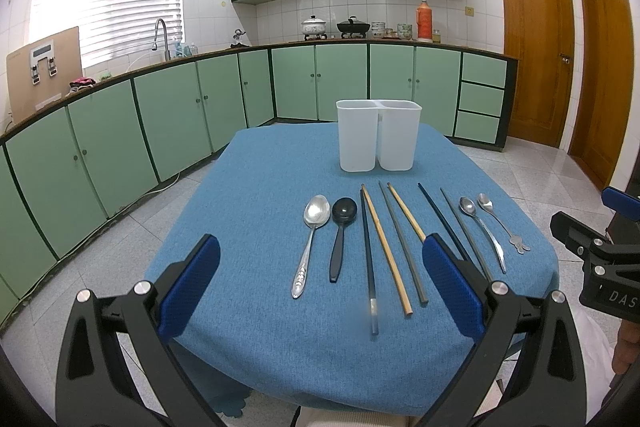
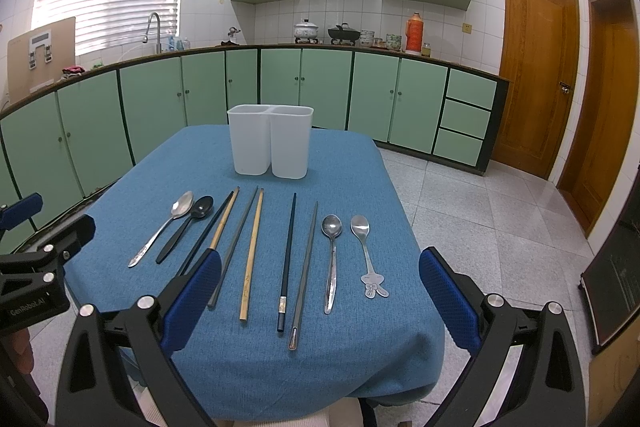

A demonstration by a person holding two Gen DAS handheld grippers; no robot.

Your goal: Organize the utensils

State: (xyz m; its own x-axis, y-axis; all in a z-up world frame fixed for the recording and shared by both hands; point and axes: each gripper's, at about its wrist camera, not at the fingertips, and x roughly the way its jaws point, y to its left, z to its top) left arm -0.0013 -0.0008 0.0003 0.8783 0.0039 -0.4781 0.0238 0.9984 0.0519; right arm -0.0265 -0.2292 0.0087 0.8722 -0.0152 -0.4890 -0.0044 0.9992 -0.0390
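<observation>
Left tongs (image 1: 320, 283) spread wide, nothing held, at the lower centre of the left wrist view. Right tongs (image 2: 320, 291) likewise gaping and empty, low in the right wrist view. Both hover off the near edge of the blue cloth-covered desk (image 1: 248, 187).

Lying in a row mid-frame: large silver metal spoon (image 1: 310, 243), black plastic spoon (image 1: 340, 235), six loose chopsticks, dark and bamboo-coloured (image 1: 386, 247), then two small steel teaspoons (image 2: 332, 259), the outer with a rabbit-shaped handle end.

White plastic two-compartment holder (image 1: 378, 135) stands upright behind them, upper centre.

Judgement: all light and stiff. Metal is slick, chopsticks are thin and may roll; pinch mid-shaft.
</observation>
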